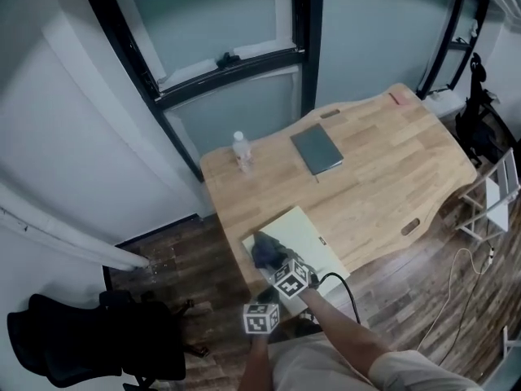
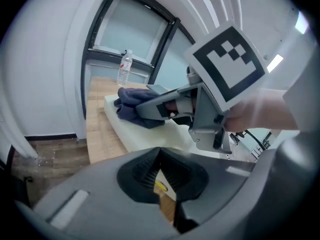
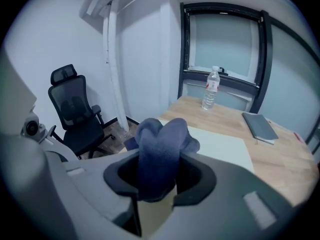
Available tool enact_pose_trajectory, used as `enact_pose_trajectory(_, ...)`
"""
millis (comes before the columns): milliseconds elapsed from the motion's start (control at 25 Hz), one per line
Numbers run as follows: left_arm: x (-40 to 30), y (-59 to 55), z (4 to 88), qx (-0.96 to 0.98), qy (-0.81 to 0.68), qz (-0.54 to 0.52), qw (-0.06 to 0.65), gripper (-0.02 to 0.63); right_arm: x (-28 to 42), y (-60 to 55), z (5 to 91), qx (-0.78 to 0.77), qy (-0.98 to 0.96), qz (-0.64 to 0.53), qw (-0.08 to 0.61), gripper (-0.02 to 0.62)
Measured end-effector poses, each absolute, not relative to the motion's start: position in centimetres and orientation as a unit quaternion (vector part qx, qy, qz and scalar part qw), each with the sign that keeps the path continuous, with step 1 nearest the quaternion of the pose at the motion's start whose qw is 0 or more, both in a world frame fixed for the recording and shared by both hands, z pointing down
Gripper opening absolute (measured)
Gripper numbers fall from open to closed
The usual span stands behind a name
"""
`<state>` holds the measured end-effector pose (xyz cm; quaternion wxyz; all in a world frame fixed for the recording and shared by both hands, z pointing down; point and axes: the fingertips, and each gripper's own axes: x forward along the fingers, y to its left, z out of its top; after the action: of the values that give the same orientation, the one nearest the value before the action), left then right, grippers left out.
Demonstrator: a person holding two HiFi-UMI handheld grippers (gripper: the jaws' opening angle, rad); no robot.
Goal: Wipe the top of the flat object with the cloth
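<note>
The cloth [image 3: 162, 144] is a dark blue, soft, thick-looking fabric, bunched into a rounded wad. It rests on the near left part of the flat object [image 1: 313, 239], a pale cream rectangular slab with a matte, foam-like face and squared edges. The slab lies at the near left corner of the wooden table [image 1: 383, 161], close to the table's near edge. The right gripper [image 3: 159, 184] has its fingers pinching the wad at the middle, with folds bulging out above them. The left gripper [image 2: 161, 176] hangs just off the near edge, fingers pressed together on nothing, so nothing steadies the slab. I judge the main risk to be a firm stroke dragging the light-looking slab across the smooth wood, perhaps off the corner. A wad this tight would also touch only a narrow strip, leaving much of the top unwiped. If the fabric catches on the matte face, it could work loose from the pinch. Farther off stand a clear plastic bottle [image 1: 241, 151] and a flat grey notebook [image 1: 317, 149], well apart from the slab.
</note>
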<state>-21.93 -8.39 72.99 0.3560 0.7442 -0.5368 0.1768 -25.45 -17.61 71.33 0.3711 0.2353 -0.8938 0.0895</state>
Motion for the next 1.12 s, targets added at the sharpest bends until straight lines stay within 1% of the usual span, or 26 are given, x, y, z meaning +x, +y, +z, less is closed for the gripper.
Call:
enact_pose_trajectory(80,-22.0,-8.4,73.0,0.738,-0.55,0.173,0.349,0.009,-25.7,-17.2,71.1,0.228,-0.899,0.091,0.363,0.146)
enact_pose_trajectory(280,-21.9,-7.6,73.2,0.724,-0.577,0.166,0.339,0.009,-26.1,-13.3,71.4,0.145,-0.92,0.089,0.354,0.146)
enact_pose_trajectory(360,-21.8,-7.9,73.1,0.718,-0.589,0.159,0.335,0.009,-25.5,-13.2,71.2,0.141,-0.923,0.087,0.347,0.146)
enact_pose_trajectory(560,-22.0,-7.6,73.1,0.707,-0.602,0.162,0.333,0.009,-22.5,-14.0,71.6,0.183,-0.911,0.062,0.364,0.146)
enact_pose_trajectory(1120,-21.9,-8.2,73.1,0.7,-0.612,0.192,0.316,0.009,-9.4,-21.0,72.3,0.358,-0.855,0.123,0.353,0.146)
